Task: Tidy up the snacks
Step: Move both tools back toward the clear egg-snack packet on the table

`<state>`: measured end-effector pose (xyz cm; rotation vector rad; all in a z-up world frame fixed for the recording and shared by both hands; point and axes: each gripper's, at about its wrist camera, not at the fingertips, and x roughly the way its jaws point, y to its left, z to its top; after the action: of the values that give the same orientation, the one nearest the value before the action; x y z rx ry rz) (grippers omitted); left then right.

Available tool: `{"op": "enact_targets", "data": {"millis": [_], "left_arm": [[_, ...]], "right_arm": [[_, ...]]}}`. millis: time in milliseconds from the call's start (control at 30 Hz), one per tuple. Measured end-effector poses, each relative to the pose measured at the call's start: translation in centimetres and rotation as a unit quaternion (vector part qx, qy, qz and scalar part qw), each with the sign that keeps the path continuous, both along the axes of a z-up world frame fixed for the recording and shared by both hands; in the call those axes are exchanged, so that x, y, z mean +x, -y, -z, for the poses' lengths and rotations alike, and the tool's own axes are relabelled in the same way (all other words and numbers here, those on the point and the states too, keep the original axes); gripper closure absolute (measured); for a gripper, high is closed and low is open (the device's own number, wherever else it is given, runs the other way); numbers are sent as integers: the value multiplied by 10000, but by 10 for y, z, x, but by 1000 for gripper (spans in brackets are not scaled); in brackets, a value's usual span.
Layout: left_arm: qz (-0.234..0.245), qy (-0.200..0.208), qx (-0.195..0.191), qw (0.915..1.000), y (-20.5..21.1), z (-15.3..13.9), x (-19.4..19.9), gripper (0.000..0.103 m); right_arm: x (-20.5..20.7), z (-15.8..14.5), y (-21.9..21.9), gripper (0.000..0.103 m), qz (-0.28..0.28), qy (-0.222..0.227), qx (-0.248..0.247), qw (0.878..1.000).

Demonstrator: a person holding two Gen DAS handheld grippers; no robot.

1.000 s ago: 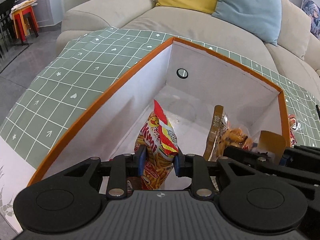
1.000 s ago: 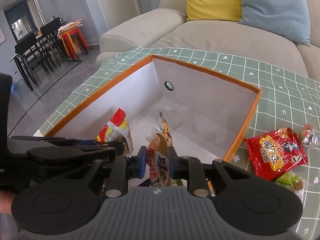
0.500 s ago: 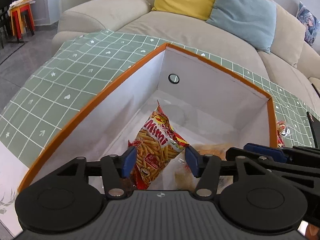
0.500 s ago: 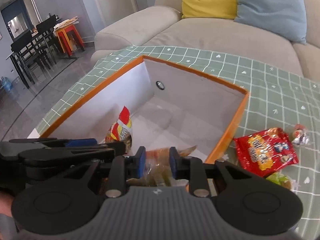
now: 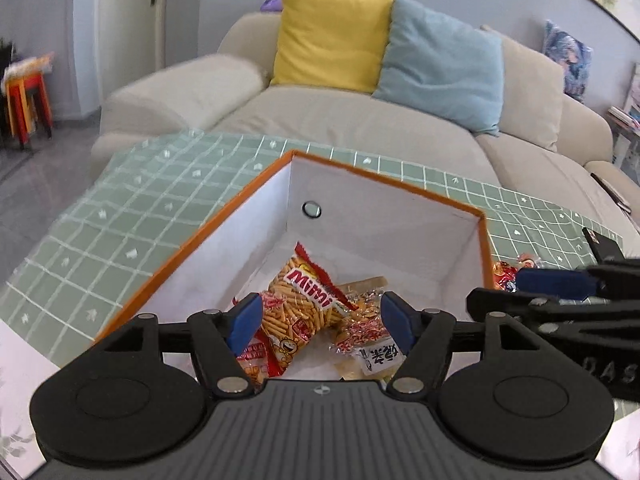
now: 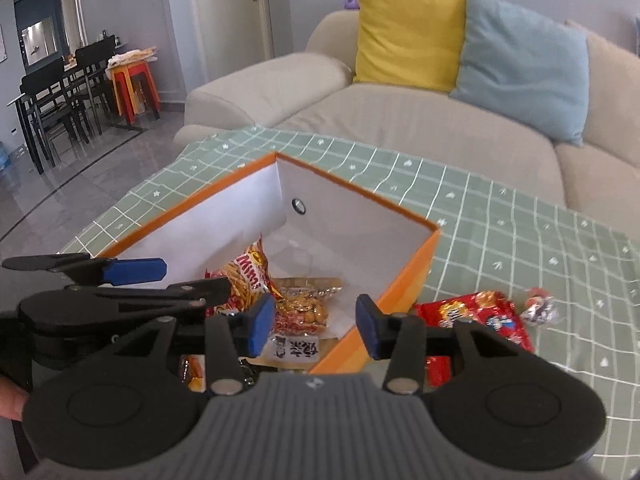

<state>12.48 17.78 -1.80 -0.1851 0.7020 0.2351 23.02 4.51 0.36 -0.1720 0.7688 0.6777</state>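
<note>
Green checked tabletop: both hand-held grippers, left and right, just opened, empty; packets in box. Lift clear before fetching the red packet.

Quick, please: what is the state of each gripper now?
Left gripper: open, jaws just opened, holding nothing.
Right gripper: open, jaws just opened, holding nothing.

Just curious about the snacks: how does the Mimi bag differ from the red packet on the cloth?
The Mimi bag lies inside the orange box; the red packet lies outside it on the green tablecloth. The Mimi bag is printed with orange sticks; the red packet is mostly plain red. Both are sealed, and neither is held.
</note>
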Motion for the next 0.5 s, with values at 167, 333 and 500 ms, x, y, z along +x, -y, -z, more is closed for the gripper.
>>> {"op": "enact_targets", "data": {"millis": [167, 333, 500], "left_arm": [[180, 364, 339, 9986, 19, -12, -14, 24], [407, 536, 170, 9976, 36, -18, -24, 25], [501, 668, 28, 9965, 53, -24, -38, 29]], "right_arm": [[-23, -10, 22, 48, 133, 288, 91, 9995], [-46, -16, 51, 43, 333, 481, 136, 9982], [-65, -19, 86, 39, 659, 619, 185, 9957]]}}
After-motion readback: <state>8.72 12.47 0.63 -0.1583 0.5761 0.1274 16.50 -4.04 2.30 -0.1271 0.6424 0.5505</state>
